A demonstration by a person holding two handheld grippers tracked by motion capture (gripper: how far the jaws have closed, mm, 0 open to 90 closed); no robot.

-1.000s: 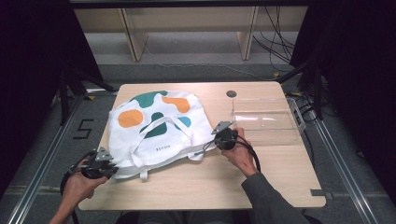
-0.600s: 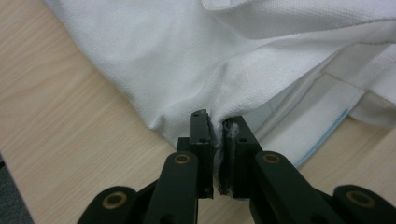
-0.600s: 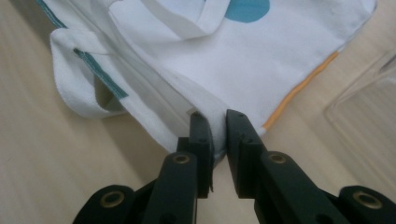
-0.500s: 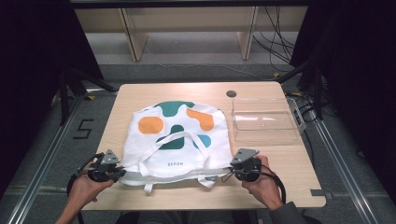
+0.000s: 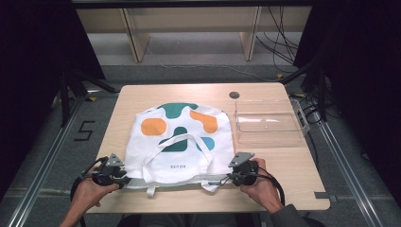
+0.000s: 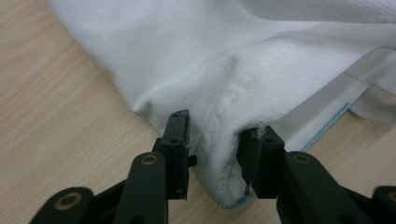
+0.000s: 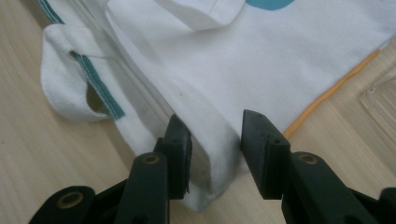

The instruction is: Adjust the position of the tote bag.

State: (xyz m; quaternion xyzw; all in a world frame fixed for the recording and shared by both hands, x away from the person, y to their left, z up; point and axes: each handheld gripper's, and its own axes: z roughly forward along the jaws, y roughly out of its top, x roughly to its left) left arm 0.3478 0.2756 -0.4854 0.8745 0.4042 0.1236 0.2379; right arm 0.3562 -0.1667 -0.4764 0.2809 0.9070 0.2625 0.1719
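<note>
The left gripper [image 5: 124, 176] and the right gripper [image 5: 230, 176] had just been opening, each with a near corner of the white tote bag [image 5: 182, 142] loose between parted jaws, the pads no longer pressing the cloth. The bag lay flat near the middle of the wooden table [image 5: 283, 189], beside the clear plastic tray [image 5: 267, 122], so spreading looked done and only withdrawal remained. Its mouth and handles [image 5: 177, 142] faced the person, its long axis running away from them.
</note>
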